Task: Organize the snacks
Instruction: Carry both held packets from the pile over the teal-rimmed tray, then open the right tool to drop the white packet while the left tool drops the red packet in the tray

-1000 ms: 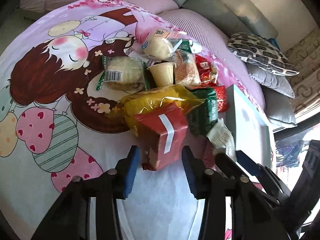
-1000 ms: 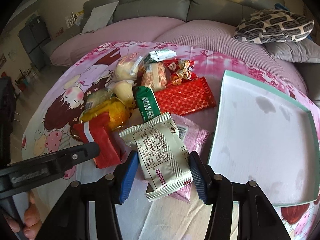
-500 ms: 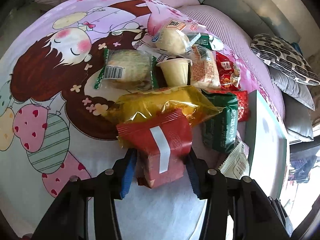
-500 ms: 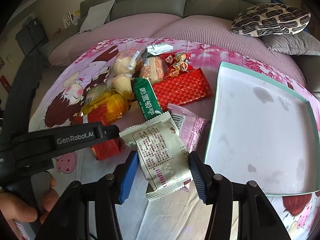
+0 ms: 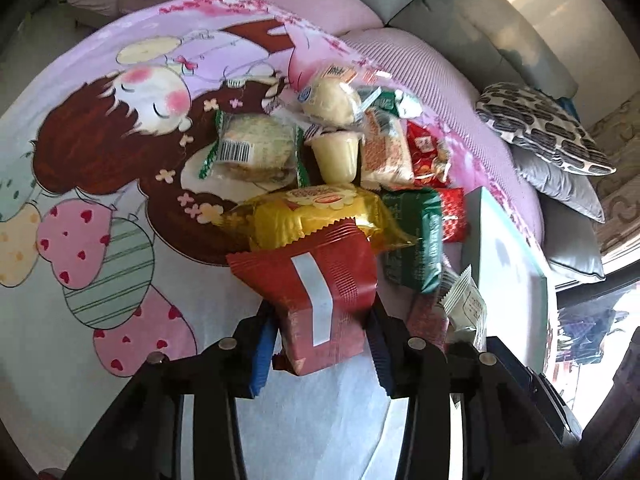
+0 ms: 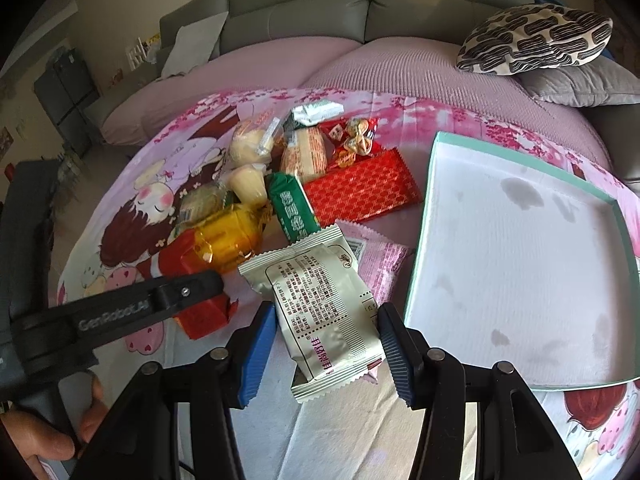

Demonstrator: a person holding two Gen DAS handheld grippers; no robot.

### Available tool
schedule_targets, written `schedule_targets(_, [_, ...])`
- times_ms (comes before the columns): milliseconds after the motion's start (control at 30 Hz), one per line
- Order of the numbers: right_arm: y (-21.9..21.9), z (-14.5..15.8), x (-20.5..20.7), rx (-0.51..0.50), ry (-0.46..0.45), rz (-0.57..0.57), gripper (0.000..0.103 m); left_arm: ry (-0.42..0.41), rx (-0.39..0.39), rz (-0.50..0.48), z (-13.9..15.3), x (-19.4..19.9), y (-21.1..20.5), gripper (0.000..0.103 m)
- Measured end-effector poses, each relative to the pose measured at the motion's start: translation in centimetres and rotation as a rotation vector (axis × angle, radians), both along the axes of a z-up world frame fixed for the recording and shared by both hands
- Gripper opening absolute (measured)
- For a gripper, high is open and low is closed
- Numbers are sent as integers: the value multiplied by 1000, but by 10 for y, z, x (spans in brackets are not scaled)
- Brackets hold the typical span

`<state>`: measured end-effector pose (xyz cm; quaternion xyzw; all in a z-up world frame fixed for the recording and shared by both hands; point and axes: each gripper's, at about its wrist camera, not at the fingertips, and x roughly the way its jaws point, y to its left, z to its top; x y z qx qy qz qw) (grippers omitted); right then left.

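- My left claw (image 5: 320, 344) has just been closing, and now it squeezes the red snack pack (image 5: 316, 292) between its blue pads.
- My right claw (image 6: 328, 348) holds the pale snack bag (image 6: 320, 308) tight between its pads.
- Just past the left claw, a yellow pack (image 5: 320, 216) touches the red one.
- To the right of my right claw sits the white tray (image 6: 520, 264).
- Farther out, more snacks lie in a pile (image 6: 304, 160).

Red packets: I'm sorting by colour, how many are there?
3: white-striped packet by the yellow one, patterned packet beside the tray, candy bag behind it; others possibly hidden.
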<state>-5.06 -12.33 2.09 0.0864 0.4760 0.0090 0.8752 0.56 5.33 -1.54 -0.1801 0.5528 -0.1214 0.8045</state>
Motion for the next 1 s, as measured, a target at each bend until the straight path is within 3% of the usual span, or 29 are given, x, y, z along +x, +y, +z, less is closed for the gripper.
schedule_targets(300, [-26, 25, -7, 39, -92, -70, 55, -98, 12, -61, 35, -4, -22, 44])
schedule_targets(467, [-72, 31, -14, 20, -111, -227, 55, -133, 22, -177, 49, -4, -63, 44])
schedule_targets(633, [-125, 25, -23, -64, -75, -423, 55, -175, 24, -328, 59, -7, -120, 44])
schedule_targets(800, [-174, 18, -35, -96, -37, -579, 55, -192, 49, -470, 56, -10, -178, 44])
schedule_targets(1000, [-217, 3, -50, -45, 0, -701, 55, -190, 108, -552, 35, -5, -227, 44])
